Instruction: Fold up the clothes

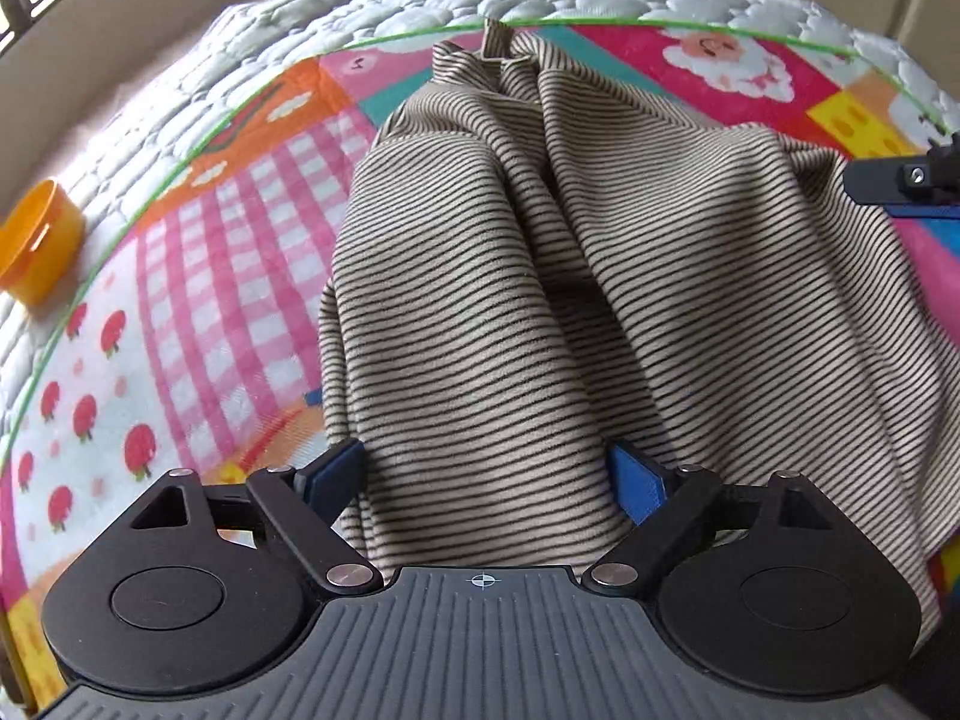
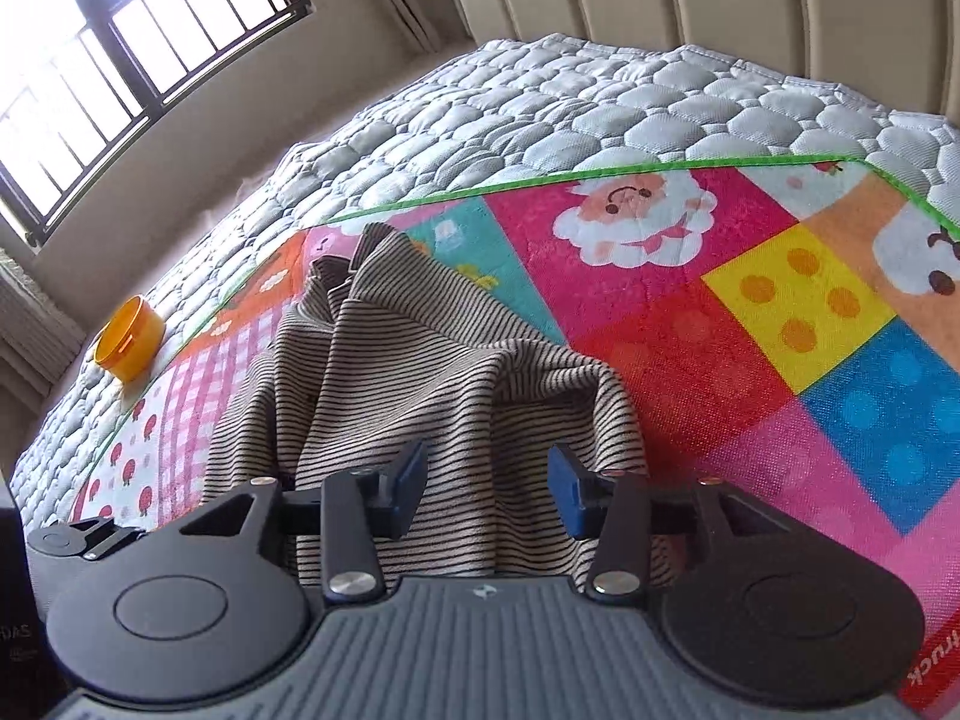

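- Inspecting the striped garment (image 1: pixel 480 252): a beige knit with thin dark stripes, lying on the patchwork play mat (image 1: pixel 228 222) spread over a quilted mattress (image 2: pixel 600 114).
- Condition of garment: bunched, with deep ridges and valleys running away from the cameras; its far end is gathered into a crumpled peak near the mat's green border. No flat panel, straight crease or stacked layer is visible, so it does not lie in a folded state.
- Left claw (image 1: pixel 485 474): fingers spread wide, cloth passing between them and draped over the body of the tool. No pinch on the fabric is evident.
- Right claw (image 2: pixel 489 489): fingers likewise set apart, striped cloth lying between and beneath them; not closed on it. Part of this tool shows at the right edge of the left wrist view, just beside the garment.
- Judgement on progress: the fold remains outstanding. The heap could equally be cloth just set down for flattening, or cloth gathered between two folds; the pictures do not settle which.
- Remaining work, as far as visible: spreading the fabric flat, squaring edges, and laying fold over fold.
- Other item: an orange round tub (image 1: pixel 39 249) stands on the mattress, well apart from the garment.
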Tool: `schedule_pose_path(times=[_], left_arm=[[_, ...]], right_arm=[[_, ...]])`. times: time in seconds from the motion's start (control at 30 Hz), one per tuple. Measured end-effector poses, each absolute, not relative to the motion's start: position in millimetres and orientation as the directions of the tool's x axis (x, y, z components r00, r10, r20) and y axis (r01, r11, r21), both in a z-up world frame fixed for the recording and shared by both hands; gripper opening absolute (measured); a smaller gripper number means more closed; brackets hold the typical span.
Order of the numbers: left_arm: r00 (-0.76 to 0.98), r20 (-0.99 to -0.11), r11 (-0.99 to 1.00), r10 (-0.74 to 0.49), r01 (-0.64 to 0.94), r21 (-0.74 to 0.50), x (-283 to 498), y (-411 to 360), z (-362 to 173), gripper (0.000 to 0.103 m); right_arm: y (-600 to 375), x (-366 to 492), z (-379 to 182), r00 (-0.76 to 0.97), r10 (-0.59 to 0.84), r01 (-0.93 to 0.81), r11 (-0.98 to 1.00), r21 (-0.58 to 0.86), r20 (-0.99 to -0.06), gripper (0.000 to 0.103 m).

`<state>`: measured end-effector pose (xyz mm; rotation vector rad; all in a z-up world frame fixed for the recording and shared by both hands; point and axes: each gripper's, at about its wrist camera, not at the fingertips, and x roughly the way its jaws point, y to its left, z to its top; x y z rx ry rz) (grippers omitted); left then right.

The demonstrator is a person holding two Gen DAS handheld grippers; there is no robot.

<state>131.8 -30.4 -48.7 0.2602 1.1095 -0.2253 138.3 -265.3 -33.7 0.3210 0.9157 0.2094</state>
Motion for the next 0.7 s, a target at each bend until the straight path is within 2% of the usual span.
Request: schedule_pose_path(times=[0.03, 0.1, 0.13, 0.2, 0.27, 0.37, 0.53, 0.7], left_arm=[[0.431, -0.901, 0.941, -0.044, 0.320, 0.107, 132, -33, -49, 0.079], [0.437, -0.899, 0.928, -0.034, 0.347, 0.133, 133, -37, -50, 0.057], [0.440, -0.897, 0.921, -0.030, 0.360, 0.146, 134, -39, -51, 0.052], [0.445, -0.895, 0.905, -0.027, 0.391, 0.167, 135, -44, -49, 0.032], [0.447, -0.894, 0.894, -0.026, 0.412, 0.179, 136, -46, -47, 0.026], [0.440, -0.897, 0.896, -0.034, 0.411, 0.168, 140, -39, -45, 0.024], [0.478, -0.879, 0.902, -0.006, 0.382, 0.202, 151, -18, -37, 0.022], [0.603, -0.785, 0.893, 0.140, 0.266, 0.364, 195, 11, -13, 0.018]], right_arm=[[-262, 138, -34, 0.587, 0.327, -0.059, 0.930, 0.364, -0.741, 0.048], [-255, 136, -35, 0.570, 0.353, -0.091, 0.925, 0.370, -0.742, 0.052], [-252, 136, -36, 0.559, 0.364, -0.106, 0.922, 0.372, -0.745, 0.053], [-245, 136, -40, 0.525, 0.383, -0.127, 0.918, 0.375, -0.760, 0.055], [-238, 136, -46, 0.483, 0.399, -0.143, 0.914, 0.379, -0.780, 0.061], [-230, 138, -60, 0.405, 0.416, -0.154, 0.909, 0.388, -0.814, 0.067], [-225, 137, -67, 0.371, 0.433, -0.160, 0.901, 0.403, -0.822, 0.071], [-227, 139, -70, 0.366, 0.416, -0.137, 0.909, 0.393, -0.832, 0.072]])
